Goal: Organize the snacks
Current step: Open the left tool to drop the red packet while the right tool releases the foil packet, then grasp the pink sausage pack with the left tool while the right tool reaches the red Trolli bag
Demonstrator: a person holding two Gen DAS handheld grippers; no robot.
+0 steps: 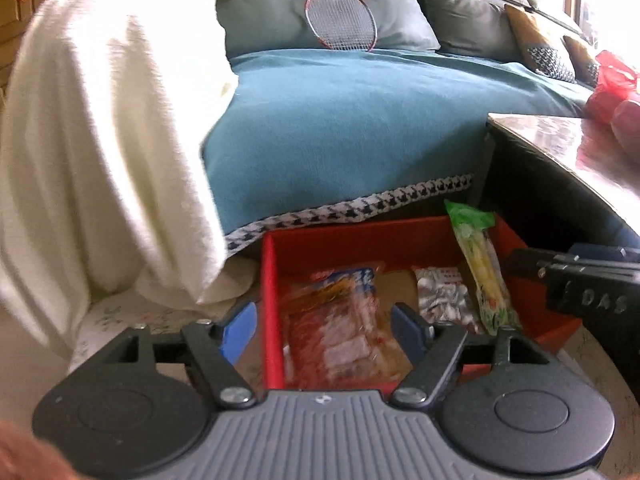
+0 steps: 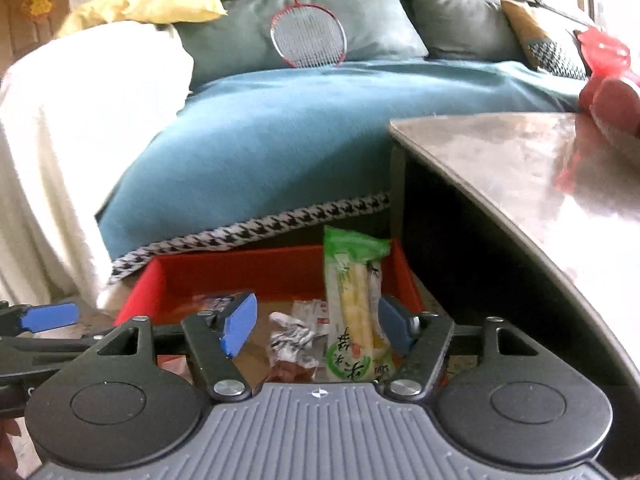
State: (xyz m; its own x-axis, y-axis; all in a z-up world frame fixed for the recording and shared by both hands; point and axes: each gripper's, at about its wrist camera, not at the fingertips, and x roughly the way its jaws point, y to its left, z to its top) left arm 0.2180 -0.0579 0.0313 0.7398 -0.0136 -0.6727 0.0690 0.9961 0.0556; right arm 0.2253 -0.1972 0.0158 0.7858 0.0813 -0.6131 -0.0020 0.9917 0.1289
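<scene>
Red box (image 1: 276,280) is seen on the floor, just in front of the teal-covered sofa (image 1: 340,120) and left of the dark surface (image 1: 560,140). Inside it, an orange snack bag (image 1: 340,320) lies at left, a silver-white packet (image 1: 442,292) in the middle, and a green-yellow packet (image 1: 480,264) is leaned tilted against the right wall, top sticking above the rim. Left gripper (image 1: 324,330) is held above the near edge of the box, fingers spread apart, nothing between them. Right gripper (image 2: 318,326) is held over the box too, fingers apart either side of the green-yellow packet (image 2: 356,312); contact cannot be told. A racket (image 2: 308,36) is propped on the sofa cushions.
</scene>
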